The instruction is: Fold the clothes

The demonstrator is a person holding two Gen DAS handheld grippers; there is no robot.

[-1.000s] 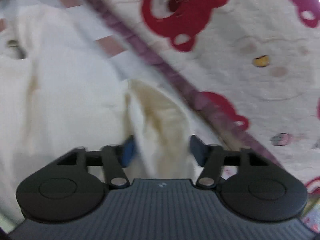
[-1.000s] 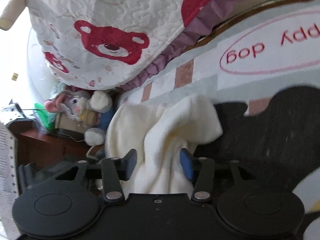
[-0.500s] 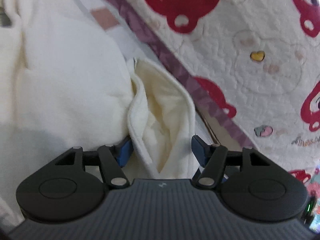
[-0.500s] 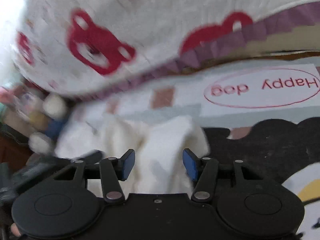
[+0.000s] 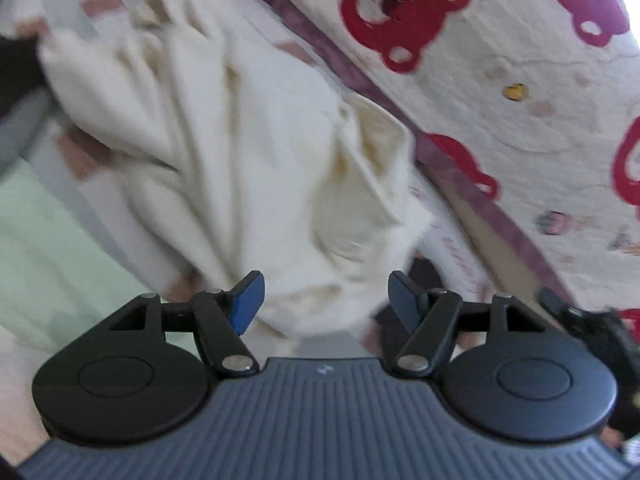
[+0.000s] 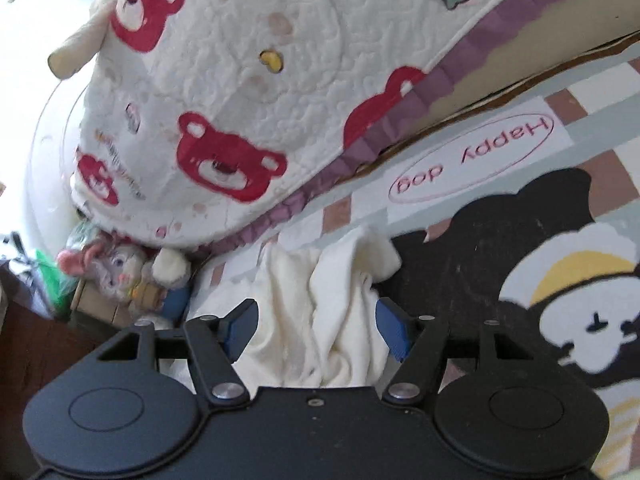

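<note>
Both of your tongs are opening around the cream garment, and in neither view do the blue pads press the cloth.

Half a second ago the left tongs (image 5: 322, 300) stood narrower, with a cloth edge running up from the left pad. Now the garment (image 5: 224, 152) lies spread across the mat (image 5: 48, 216), fanning from 6 o'clock up to 11 o'clock, with a loose flap at 1 o'clock. The right tongs (image 6: 316, 330) have widened too, and the cloth (image 6: 320, 320) bunches between the pads without being pinched. This reads as a release: one fold or drag looks finished, and you would need a fresh grip for the next fold.

The left view alone shows the garment's full reach, its long pleats, and how close its flap comes to the bear quilt (image 5: 500, 80) at 2 o'clock. It is blurred.

The right view alone shows the mat's "Happy dog" print (image 6: 472, 156) at 1 o'clock, a plush toy (image 6: 116, 268) at 9 o'clock under the quilt's edge, and only a crumpled end of the garment.
</note>
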